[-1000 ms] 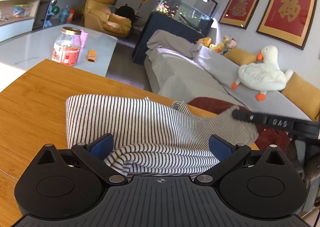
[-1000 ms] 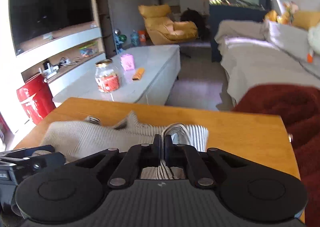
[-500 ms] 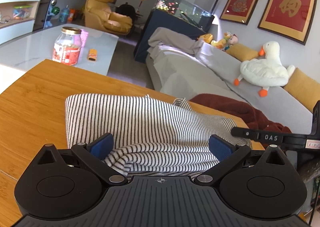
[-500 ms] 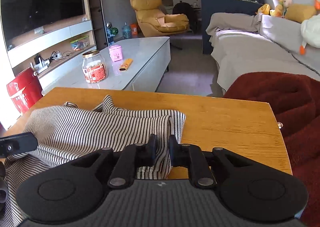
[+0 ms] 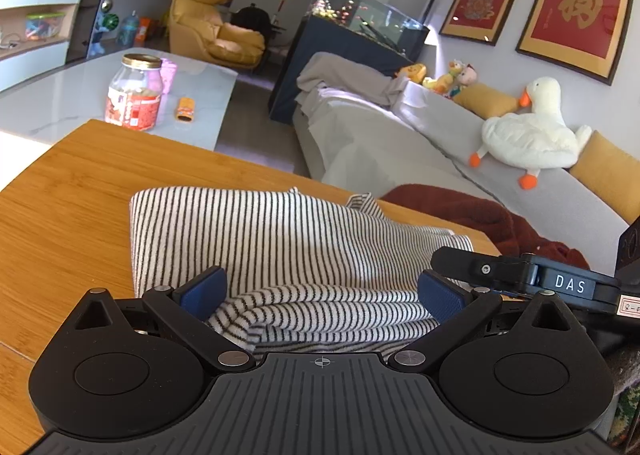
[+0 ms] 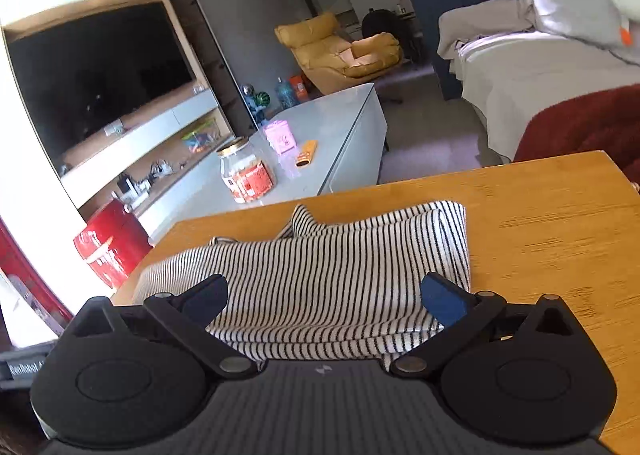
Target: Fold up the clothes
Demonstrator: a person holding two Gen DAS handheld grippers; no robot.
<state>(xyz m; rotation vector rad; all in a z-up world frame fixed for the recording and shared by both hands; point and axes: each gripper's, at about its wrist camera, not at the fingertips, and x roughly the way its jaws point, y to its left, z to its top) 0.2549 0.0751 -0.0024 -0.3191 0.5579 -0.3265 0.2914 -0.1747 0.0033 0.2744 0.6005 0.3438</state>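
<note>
While the striped garment [image 5: 288, 247] lies folded over on the wooden table [image 5: 64, 223], both tools sit at its near edge, side by side. The garment is a white knit with thin dark stripes, stacked in soft layers, its far corners a little rumpled and one small flap sticking up at the back.

The left hand-held gripper [image 5: 322, 293] has its blue-padded jaws spread wide. The rolled near hem lies between them, but the pads do not press on it. The right hand-held gripper [image 6: 324, 295] is opening its jaws, now very wide apart; the cloth lies loose between them and nothing is held. From the left camera, the right tool's black arm shows at the garment's right edge, close by.

Behind the table stand a white coffee table with a glass jar [image 6: 246, 171] on it, a yellow armchair, a grey sofa carrying a plush goose [image 5: 532, 135], and a dark red blanket [image 5: 472, 215] just past the table's far right corner.

The fold looks freshly laid down, so the step in hand seems to be letting go cleanly. To do it well, draw both tools back level and slowly so the pads do not snag the top layer. Then square the edges and smooth the raised flap at the back before the next fold.
</note>
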